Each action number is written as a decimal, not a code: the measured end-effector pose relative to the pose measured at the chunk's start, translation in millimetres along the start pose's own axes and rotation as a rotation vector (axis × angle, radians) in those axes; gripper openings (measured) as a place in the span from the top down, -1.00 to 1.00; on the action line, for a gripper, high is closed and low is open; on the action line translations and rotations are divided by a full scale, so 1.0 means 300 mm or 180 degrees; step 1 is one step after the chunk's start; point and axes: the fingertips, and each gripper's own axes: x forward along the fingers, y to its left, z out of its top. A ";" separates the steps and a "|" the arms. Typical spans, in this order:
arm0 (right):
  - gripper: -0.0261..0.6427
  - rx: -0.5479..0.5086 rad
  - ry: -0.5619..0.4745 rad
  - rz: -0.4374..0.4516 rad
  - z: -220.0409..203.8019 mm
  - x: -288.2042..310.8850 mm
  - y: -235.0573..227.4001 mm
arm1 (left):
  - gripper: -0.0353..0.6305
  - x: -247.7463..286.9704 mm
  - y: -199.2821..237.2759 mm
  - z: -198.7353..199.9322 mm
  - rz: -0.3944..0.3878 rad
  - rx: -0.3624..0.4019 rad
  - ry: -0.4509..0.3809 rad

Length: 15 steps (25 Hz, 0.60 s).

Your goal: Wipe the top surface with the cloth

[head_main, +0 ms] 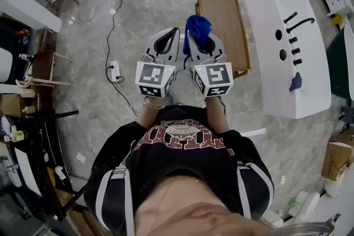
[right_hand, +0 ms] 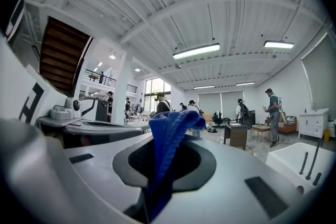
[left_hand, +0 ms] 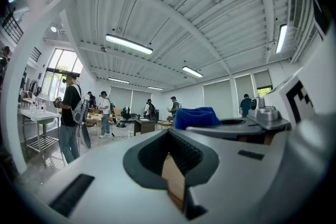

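Observation:
My two grippers are held side by side in front of the person's chest, well above the floor. The right gripper (head_main: 191, 36) is shut on a blue cloth (head_main: 197, 27), which sticks out bunched beyond its tips. In the right gripper view the blue cloth (right_hand: 167, 139) rises from between the jaws. The left gripper (head_main: 175, 31) is shut with nothing in it; in its own view the left gripper (left_hand: 171, 139) has its jaws together. A wooden tray-top cart (head_main: 221, 16) stands on the floor just beyond the grippers.
A white basin unit (head_main: 287, 47) with black fittings lies right of the cart. A power strip (head_main: 114, 71) and its cable run over the marble floor at the left. Shelves and clutter line the left edge. Several people (left_hand: 69, 115) stand about the room.

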 end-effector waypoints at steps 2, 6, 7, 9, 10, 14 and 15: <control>0.76 -0.0009 -0.0005 -0.0023 0.012 0.060 -0.013 | 0.75 0.043 0.051 0.015 -0.0014 0.0003 -0.0005; 0.76 -0.0013 -0.0012 -0.0091 0.022 0.181 -0.054 | 0.75 0.135 0.152 0.030 -0.0053 0.0001 0.0000; 0.76 -0.0015 -0.0014 -0.0106 0.023 0.213 -0.060 | 0.75 0.155 0.180 0.033 -0.0070 -0.0003 -0.0002; 0.76 -0.0023 -0.0015 -0.0120 0.023 0.277 -0.061 | 0.75 0.186 0.235 0.037 -0.0101 -0.0003 -0.0006; 0.76 -0.0028 -0.0013 -0.0122 0.022 0.306 -0.059 | 0.75 0.199 0.260 0.038 -0.0113 -0.0002 -0.0006; 0.76 -0.0024 -0.0011 -0.0164 0.015 0.409 -0.056 | 0.75 0.251 0.347 0.035 -0.0177 0.0003 0.0006; 0.76 -0.0011 -0.0020 -0.0178 0.013 0.428 -0.056 | 0.75 0.260 0.364 0.031 -0.0197 0.0003 0.0013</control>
